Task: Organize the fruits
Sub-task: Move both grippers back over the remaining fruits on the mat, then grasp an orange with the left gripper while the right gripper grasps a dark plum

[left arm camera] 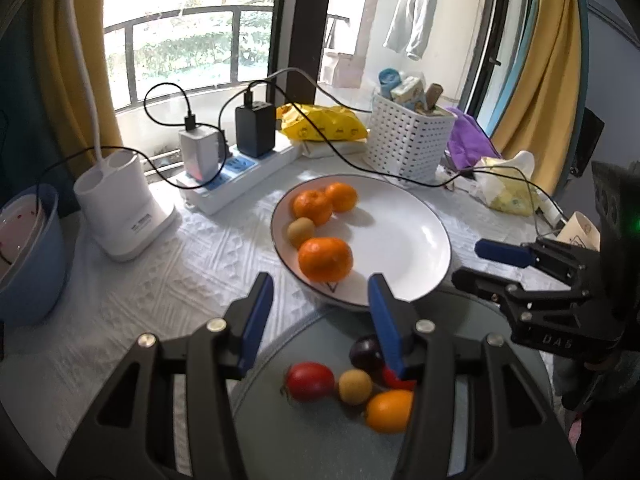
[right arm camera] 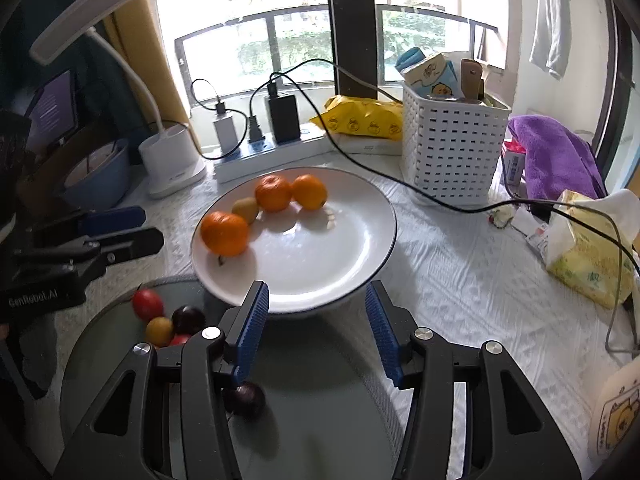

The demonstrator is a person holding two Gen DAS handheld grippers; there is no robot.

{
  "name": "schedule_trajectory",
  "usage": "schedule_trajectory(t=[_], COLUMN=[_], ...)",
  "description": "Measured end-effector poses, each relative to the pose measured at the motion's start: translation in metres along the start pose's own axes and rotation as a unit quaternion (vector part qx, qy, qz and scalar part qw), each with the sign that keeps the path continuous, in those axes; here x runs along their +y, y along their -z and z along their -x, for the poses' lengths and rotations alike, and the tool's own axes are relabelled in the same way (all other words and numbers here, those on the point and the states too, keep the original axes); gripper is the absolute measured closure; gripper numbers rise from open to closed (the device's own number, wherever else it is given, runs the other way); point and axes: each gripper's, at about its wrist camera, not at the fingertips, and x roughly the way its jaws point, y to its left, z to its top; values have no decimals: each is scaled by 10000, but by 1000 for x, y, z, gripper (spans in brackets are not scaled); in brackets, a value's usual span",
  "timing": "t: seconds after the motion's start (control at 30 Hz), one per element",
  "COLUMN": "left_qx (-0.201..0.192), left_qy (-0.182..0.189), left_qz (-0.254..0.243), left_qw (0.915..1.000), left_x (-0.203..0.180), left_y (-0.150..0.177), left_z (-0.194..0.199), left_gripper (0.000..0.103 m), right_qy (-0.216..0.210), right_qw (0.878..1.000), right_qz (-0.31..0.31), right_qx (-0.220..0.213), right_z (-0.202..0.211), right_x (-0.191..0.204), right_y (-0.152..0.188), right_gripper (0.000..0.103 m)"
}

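While angled down, both grippers (left arm camera: 320, 320) (right arm camera: 316, 320) w/ jaws apart

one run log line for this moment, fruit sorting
white plate: three oranges, one kiwi | grey tray: small fruits remain | left gripper: open, empty | right gripper: open, empty

Daylight pours in from the window (left arm camera: 180, 20) behind the table, blown out to white at the top; the white plate (right arm camera: 340, 248) carries soft glare and the fruit's short shadows; fisheye bending curves the edges, with dark vignetted corners; nearby fruit looks slightly blurred.
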Motion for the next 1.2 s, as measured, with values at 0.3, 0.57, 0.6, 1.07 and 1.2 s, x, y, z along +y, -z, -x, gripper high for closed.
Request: schedule_trajectory(t=[0.3, 0.57, 0.6, 1.07, 1.2], left_qx=[-26, 13, 30, 360, 423], left_qy=[25, 59, 96, 368, 287], left_qz=[-50, -63, -40, -7, -105], left_qw=[10000, 10000, 9999, 9987, 9986], left_x=[-4, -12, -12, -30, -36], left_y=[20, 37, 39, 66, 70], left_z=[21, 29, 29, 21, 17], left_gripper=[52, 52, 52, 52, 52], right_qy=[-149, -266, -279, -384, -383], right_qw=[9999, 9995, 9995, 9986, 9985], right_qz=[65, 115, 115, 133, 131], right_qx=[22, 119, 135, 330, 357], right_z=[13, 16, 16, 7, 5], right_x=[12, 21, 22, 31, 32], right_y=[15, 28, 30, 47, 50], right_gripper=[50, 50, 50, 50, 50])
